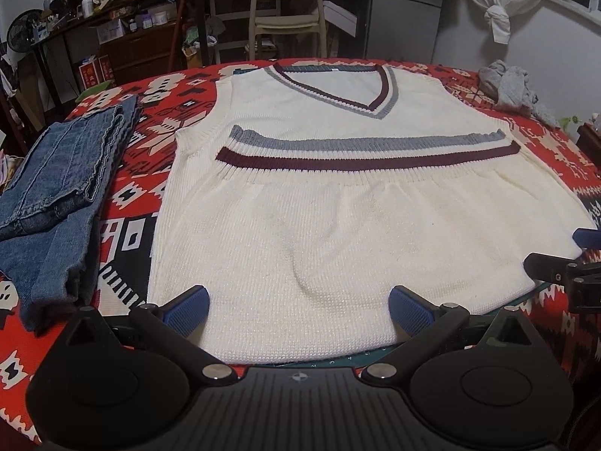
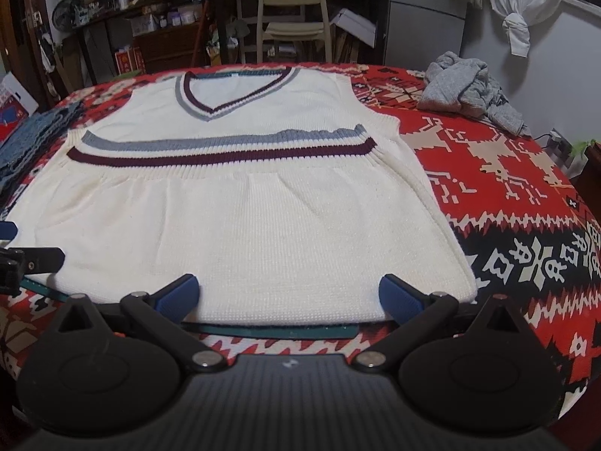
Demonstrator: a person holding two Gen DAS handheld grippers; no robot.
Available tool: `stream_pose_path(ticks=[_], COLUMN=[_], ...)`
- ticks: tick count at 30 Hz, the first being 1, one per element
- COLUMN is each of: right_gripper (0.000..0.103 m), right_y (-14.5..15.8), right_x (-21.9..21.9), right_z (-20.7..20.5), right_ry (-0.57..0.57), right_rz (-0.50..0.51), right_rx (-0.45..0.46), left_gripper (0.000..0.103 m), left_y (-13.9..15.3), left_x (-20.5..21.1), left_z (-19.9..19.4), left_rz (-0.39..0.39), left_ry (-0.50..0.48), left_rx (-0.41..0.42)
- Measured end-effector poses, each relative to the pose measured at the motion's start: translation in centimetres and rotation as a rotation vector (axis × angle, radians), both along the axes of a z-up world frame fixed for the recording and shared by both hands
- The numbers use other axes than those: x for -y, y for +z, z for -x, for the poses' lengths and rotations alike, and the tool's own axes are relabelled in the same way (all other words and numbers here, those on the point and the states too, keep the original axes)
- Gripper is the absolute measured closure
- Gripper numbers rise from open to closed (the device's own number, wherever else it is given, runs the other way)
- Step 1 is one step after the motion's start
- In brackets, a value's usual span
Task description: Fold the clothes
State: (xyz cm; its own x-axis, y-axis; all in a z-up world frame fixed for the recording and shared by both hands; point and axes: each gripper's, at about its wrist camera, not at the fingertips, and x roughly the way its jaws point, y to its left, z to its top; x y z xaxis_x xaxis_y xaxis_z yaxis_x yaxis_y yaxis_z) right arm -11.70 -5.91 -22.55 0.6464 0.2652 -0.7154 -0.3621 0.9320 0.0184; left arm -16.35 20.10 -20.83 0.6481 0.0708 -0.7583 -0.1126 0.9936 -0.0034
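Observation:
A cream knit vest (image 1: 338, 233) with a V-neck trimmed in maroon and grey lies flat on the patterned table. Its bottom part is folded up, so the striped hem (image 1: 360, 154) lies across the chest. My left gripper (image 1: 298, 310) is open over the near folded edge, left of centre, with nothing between its blue pads. In the right wrist view the same vest (image 2: 240, 225) fills the middle. My right gripper (image 2: 289, 297) is open over the near edge towards the vest's right side. The right gripper's tip (image 1: 556, 268) shows at the left view's right border.
Folded blue jeans (image 1: 56, 203) lie left of the vest. A crumpled grey garment (image 2: 469, 90) sits at the far right. The red, black and cream tablecloth (image 2: 507, 195) covers the table. A green cutting mat (image 2: 278, 330) peeks out at the near edge. A chair (image 1: 285, 11) stands behind.

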Motion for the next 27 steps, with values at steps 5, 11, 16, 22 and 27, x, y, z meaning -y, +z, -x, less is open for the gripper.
stream_pose_path(ticks=[5,11,16,22,27], right_gripper=[0.000,0.002,0.038,0.086,0.095], right_y=[0.0,1.9,2.9,2.8,3.4], right_x=[0.1,1.0,0.2,-0.3,-1.8], right_z=[0.1,0.8,0.9,0.0,-0.3], right_ry=[-0.010,0.010,0.081,0.128,0.213], right_rz=[-0.005,-0.067,-0.059,-0.056,-0.059], right_rx=[0.013,0.078,0.089,0.039,0.019], left_gripper=[0.003,0.019,0.055,0.087,0.096], left_y=[0.3,2.0,2.3,2.2,2.1], left_x=[0.2,1.5,1.5,0.8,0.5], left_z=[-0.1,1.6,1.6,1.1,1.5], left_rz=[0.002,-0.059,-0.043,-0.005,-0.011], left_ry=[0.013,-0.078,-0.100,-0.086,-0.101], left_rx=[0.003,0.139,0.146,0.105,0.063])
